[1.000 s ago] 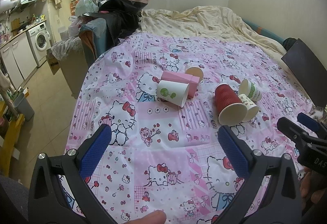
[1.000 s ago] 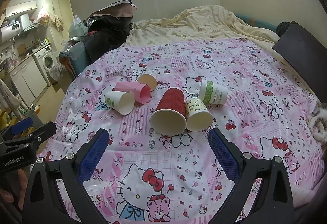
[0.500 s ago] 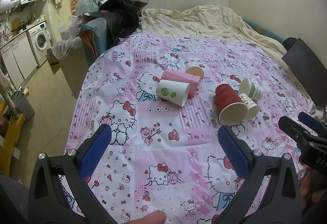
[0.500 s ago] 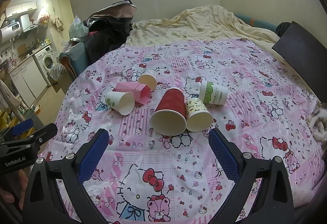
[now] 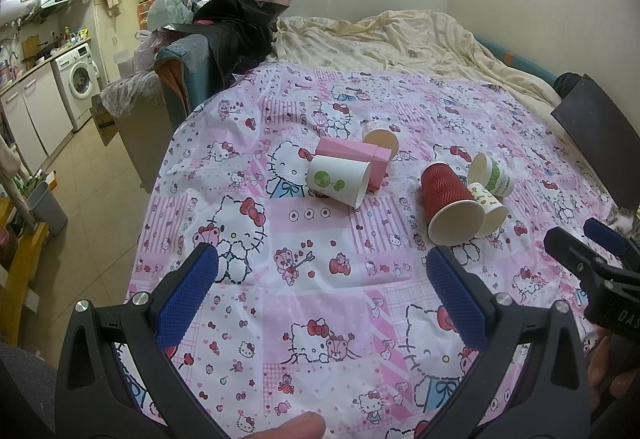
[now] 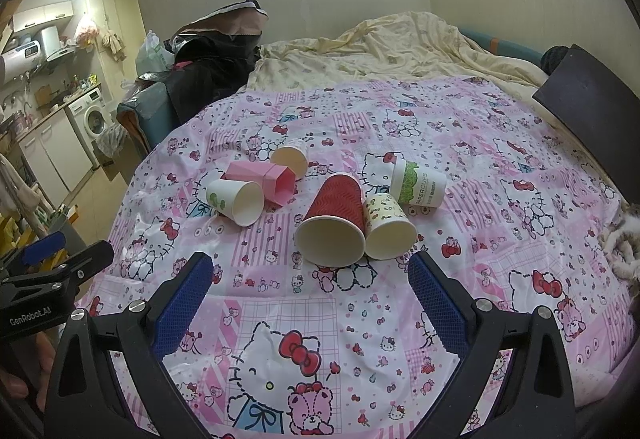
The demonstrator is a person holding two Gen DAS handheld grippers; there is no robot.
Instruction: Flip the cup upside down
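Several paper cups lie on their sides on the pink Hello Kitty cloth (image 6: 320, 339). A red ribbed cup (image 6: 334, 217) (image 5: 450, 205) lies mouth toward me, touching a small yellow-patterned cup (image 6: 388, 229) (image 5: 488, 211). A white-and-green cup (image 6: 418, 185) (image 5: 492, 175) lies behind them. A white cup with green dots (image 6: 236, 201) (image 5: 340, 179) lies left, beside a pink hexagonal cup (image 6: 266, 179) (image 5: 356, 155) and a small tan-mouthed cup (image 6: 290, 159) (image 5: 380, 137). My left gripper (image 5: 320, 271) and right gripper (image 6: 310, 273) are open and empty, short of the cups.
A cream blanket (image 6: 392, 51) covers the far bed. A dark board (image 6: 588, 95) leans at the right edge. Bags and a chair (image 5: 188, 75) stand at the left edge, with floor and a washing machine (image 5: 78, 79) beyond. A cat (image 6: 624, 243) lies far right.
Both grippers have barely moved; the view has only drifted slightly. The cups lie as before.
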